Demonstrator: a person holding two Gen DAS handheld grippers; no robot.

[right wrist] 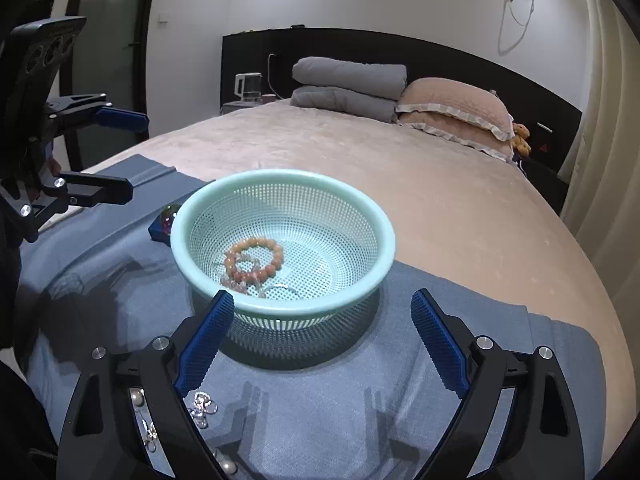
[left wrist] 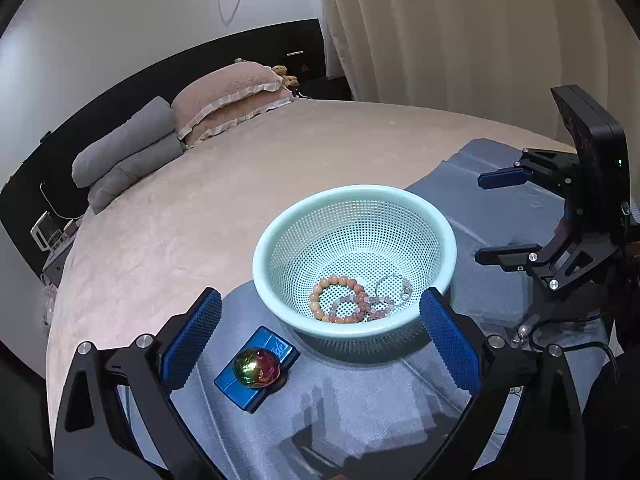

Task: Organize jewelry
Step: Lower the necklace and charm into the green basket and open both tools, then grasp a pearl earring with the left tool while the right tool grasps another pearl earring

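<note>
- Both grippers, left (left wrist: pixel 320 320) and right (right wrist: pixel 322 322), hover with jaws wide open, holding nothing.
- Bracelets (left wrist: pixel 340 300) already sit in the basket (right wrist: pixel 372 216) on the bed.
- Silver pieces (right wrist: pixel 202 404) still lie on the cloth (right wrist: pixel 320 400), probably next.

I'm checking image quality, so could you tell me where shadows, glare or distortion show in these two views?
Left wrist view: fisheye bends the bed's edge, and glare glints on the iridescent ball. Right wrist view: the basket and gripper fingers cast dark shadows on the blue cloth.
</note>
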